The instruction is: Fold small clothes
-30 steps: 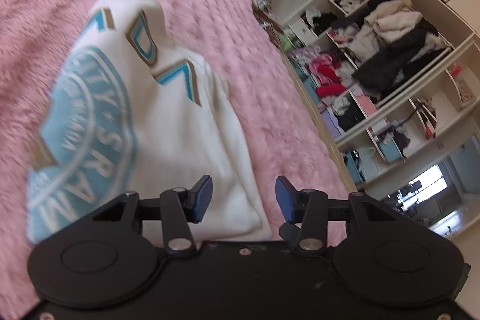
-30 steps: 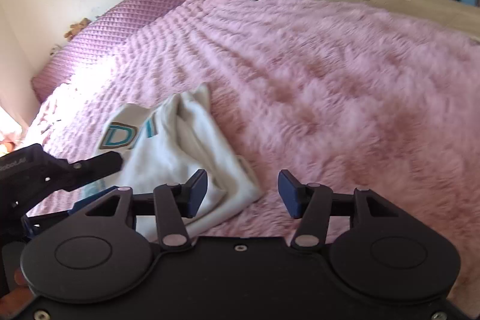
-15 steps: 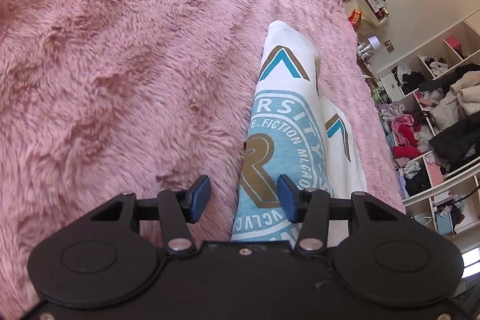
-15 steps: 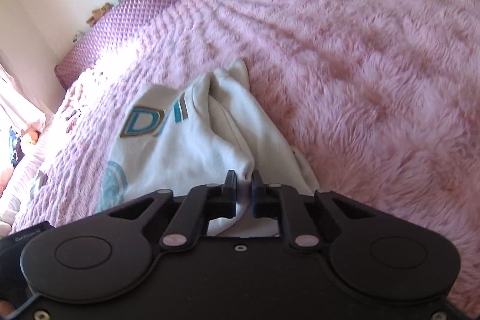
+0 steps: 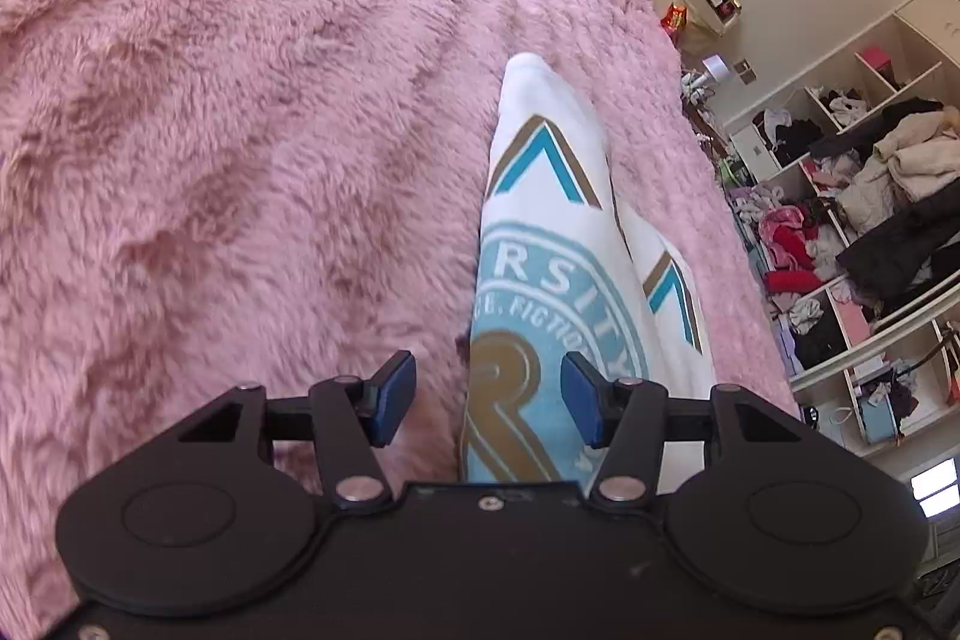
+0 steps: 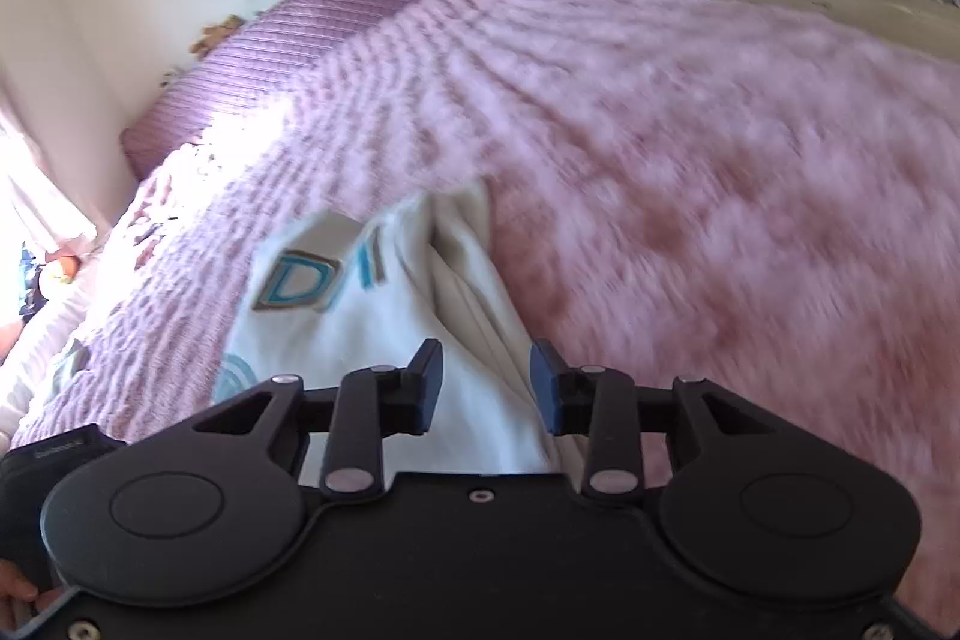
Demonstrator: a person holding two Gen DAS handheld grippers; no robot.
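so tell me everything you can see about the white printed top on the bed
The white top looks like soft knit, printed with a light blue round crest in white letters, a gold R and blue-and-gold chevrons. It lies partly folded and bunched on the fluffy pink blanket. The left gripper and right gripper, whose jaws have just been opening, both stand open around its near edges, pads not pressing.

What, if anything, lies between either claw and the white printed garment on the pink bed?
Nothing visible. The white printed garment lies directly ahead of the left claw and the right claw, on the pink fluffy blanket. Both claws have just been opening, pads clear of the cloth.
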